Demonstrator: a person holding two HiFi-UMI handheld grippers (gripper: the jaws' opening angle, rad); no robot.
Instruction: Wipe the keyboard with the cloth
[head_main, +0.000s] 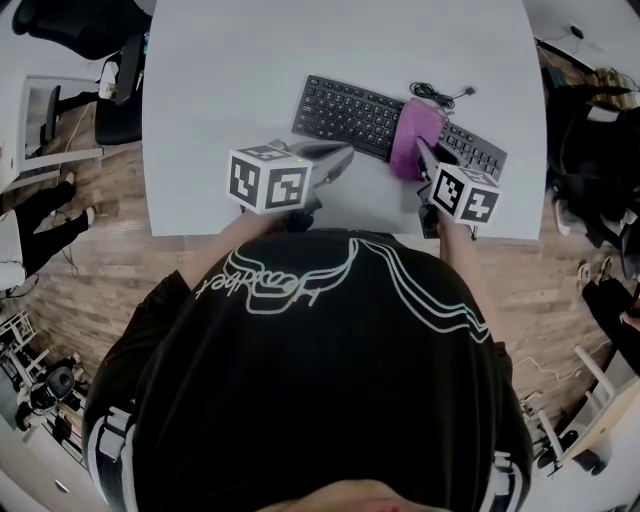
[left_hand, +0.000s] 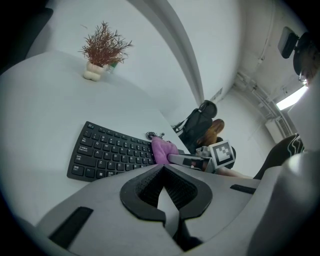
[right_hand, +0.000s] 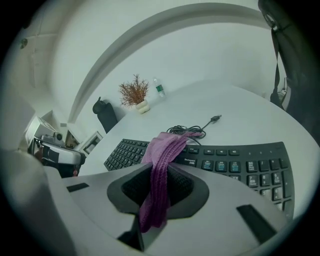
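My right gripper (right_hand: 159, 192) is clenched on the purple cloth (right_hand: 167, 145): a ribbed strip of it runs up between the jaws, and its far end drapes over the top row of the black keyboard (right_hand: 240, 162). In the head view the cloth (head_main: 413, 138) lies bunched across the keyboard (head_main: 350, 112) a little right of its middle, with the right gripper (head_main: 425, 165) just behind it, at the keyboard's near edge. The keyboard sits at an angle on the white table (head_main: 230, 80), its right end closer to me than its left. Its thin black cable (head_main: 440, 95) is coiled just beyond the far edge, close to the cloth. My left gripper (head_main: 338, 158) has its jaws brought together on nothing. It hangs over bare table by the keyboard's near left part, apart from the cloth; I cannot tell whether it touches the surface. From the left gripper view, a small reddish plant (left_hand: 104, 47) in a pale pot stands well beyond the keyboard (left_hand: 112, 152) at the far side of the table.
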